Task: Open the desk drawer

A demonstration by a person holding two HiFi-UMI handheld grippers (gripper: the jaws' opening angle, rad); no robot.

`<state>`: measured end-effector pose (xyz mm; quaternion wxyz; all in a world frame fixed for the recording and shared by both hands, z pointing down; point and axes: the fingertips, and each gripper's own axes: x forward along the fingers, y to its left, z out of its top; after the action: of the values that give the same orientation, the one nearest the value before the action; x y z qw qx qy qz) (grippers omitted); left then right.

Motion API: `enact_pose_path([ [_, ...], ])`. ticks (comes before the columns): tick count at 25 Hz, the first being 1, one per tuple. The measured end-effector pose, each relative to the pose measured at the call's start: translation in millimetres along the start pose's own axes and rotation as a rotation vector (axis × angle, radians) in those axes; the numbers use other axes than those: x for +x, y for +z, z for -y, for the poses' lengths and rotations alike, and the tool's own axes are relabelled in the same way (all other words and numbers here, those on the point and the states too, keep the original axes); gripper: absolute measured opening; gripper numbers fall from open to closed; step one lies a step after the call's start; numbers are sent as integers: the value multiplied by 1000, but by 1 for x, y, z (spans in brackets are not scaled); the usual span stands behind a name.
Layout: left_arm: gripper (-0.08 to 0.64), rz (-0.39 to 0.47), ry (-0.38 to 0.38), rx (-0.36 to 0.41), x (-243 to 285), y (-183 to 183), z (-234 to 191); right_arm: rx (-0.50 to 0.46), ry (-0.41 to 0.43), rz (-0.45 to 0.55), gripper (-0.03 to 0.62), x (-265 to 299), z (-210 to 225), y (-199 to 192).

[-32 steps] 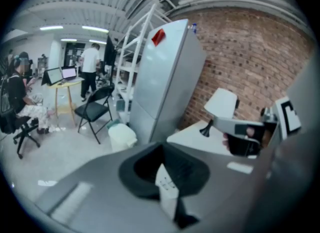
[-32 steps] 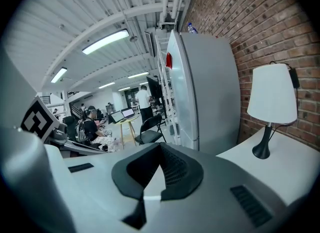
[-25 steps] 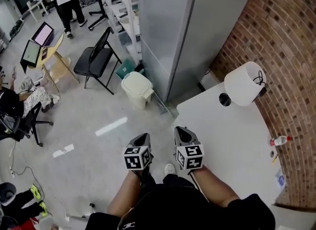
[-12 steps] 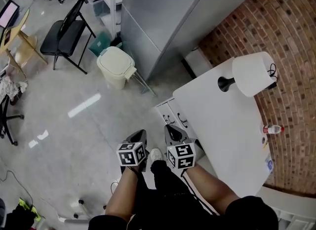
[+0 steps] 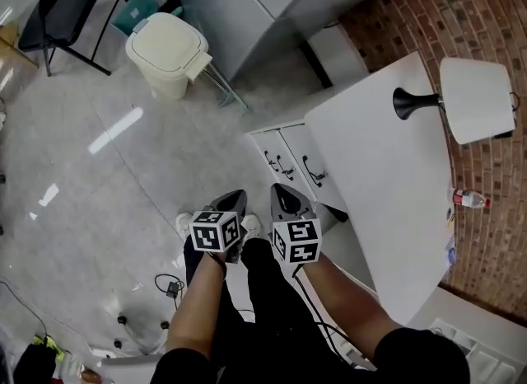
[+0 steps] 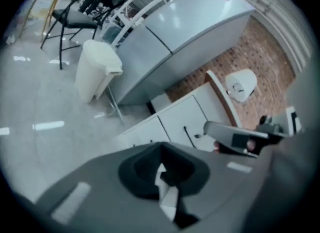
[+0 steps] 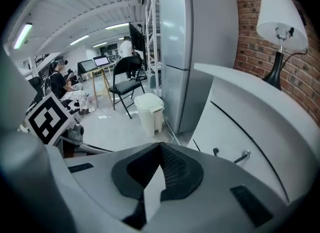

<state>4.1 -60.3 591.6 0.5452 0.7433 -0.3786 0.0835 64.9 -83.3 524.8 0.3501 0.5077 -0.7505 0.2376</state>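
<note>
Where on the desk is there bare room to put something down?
The desk is bare from the lamp to its near end. Only the edge by the brick wall is crowded, around the bottle.

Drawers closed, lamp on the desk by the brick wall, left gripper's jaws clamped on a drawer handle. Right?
No: the left gripper has its jaws shut on nothing, short of the drawer handle, as the left gripper view shows. The rest stands.
</note>
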Motion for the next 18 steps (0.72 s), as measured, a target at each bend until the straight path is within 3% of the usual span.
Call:
enact_pose_path([
  [9,0,-7,-125,-46,107,-37,-50,-8,-18,-21,-2,69,26,-80],
  [14,0,41,-155,-33,159,-52,-98,-39,-4,47,-2,115,36,-123],
  [18,0,81,-195,-101,200,-73,-133,-60,-22,119,-2,152,46,-149],
])
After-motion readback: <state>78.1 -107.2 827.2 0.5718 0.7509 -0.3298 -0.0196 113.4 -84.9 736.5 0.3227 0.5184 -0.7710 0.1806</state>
